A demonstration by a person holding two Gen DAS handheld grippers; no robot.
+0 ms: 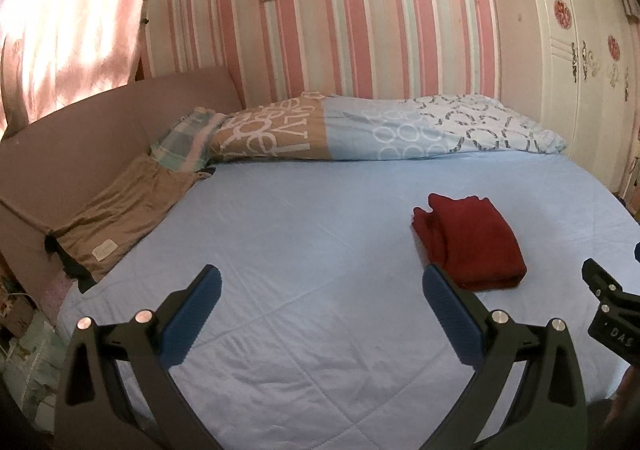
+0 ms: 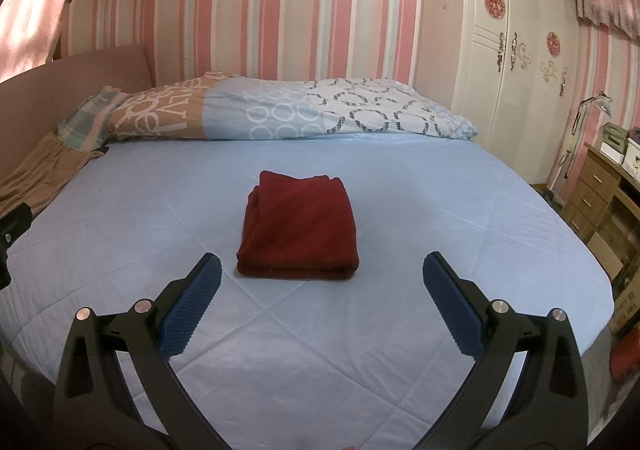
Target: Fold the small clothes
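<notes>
A dark red garment (image 2: 298, 226) lies folded into a compact rectangle on the light blue bed sheet (image 2: 360, 330). In the left wrist view the garment (image 1: 472, 238) sits to the right, just beyond the right finger. My left gripper (image 1: 322, 286) is open and empty above the sheet (image 1: 300, 250). My right gripper (image 2: 322, 278) is open and empty, held just in front of the garment's near edge. The right gripper's body (image 1: 612, 314) shows at the right edge of the left wrist view.
A patterned duvet (image 2: 280, 110) lies rolled along the wall side of the bed. A brown garment (image 1: 120, 218) lies at the left by the headboard (image 1: 80, 138). A white wardrobe (image 2: 512, 70) and wooden drawers (image 2: 596, 194) stand on the right.
</notes>
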